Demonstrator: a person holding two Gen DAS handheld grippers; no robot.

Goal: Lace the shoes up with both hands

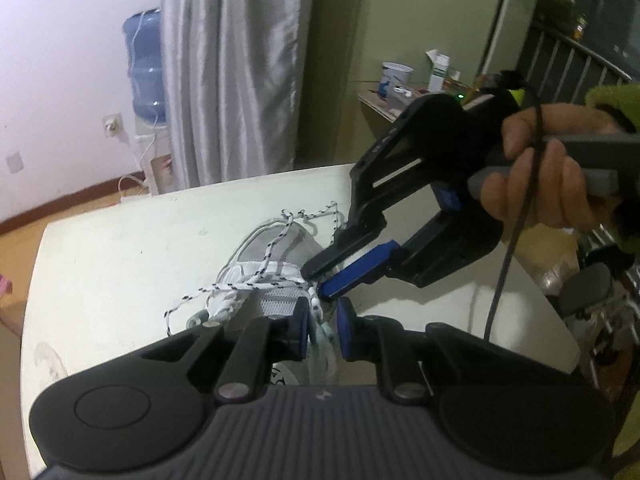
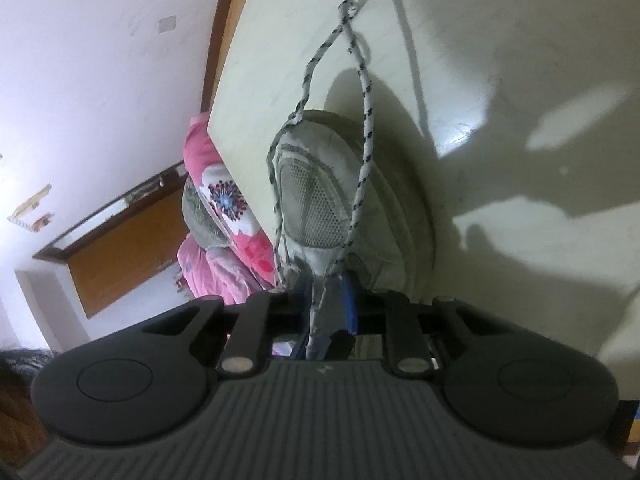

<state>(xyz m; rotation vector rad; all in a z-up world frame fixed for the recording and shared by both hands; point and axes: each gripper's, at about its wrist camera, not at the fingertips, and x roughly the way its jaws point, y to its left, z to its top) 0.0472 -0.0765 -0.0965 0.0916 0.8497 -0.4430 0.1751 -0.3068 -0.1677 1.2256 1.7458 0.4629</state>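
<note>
Shoe: grey-and-white trainer [image 1: 272, 276] lies on the pale desk [image 1: 120, 264], toe pointing away from the left gripper, near the desk's middle.
Lace: speckled white cord [image 1: 224, 287], loose; one strand trails off the shoe's side onto the desk, others cross the tongue, and a loop runs out past the toe in the right wrist view [image 2: 362, 128].
Right gripper: comes in from the right [image 1: 318, 280], held in a hand [image 1: 548, 172]; fingers nearly together at the eyelet row. The right wrist view shows a strand running back between the fingers, so it reads as pinching the lace [image 2: 326, 300], though the contact itself is blurred.
Left gripper: low over the shoe's collar [image 1: 323, 320]; its blue pads stand a narrow gap apart with a white lace end or eyelet tab in that gap. Cannot tell whether the pads press on it.
Step in hand: my reading is a lace end being fed or drawn through an upper eyelet, one gripper holding, the other receiving.
Doing it well: keep the right pinch firm near the tip so the cord stays stiff; bring the left pads square onto the tip before any release; pull along the eyelet's line, not sideways.
Risk: shoe is unanchored and may slide or roll with a hard tug; loose loops could snag a finger.
</note>
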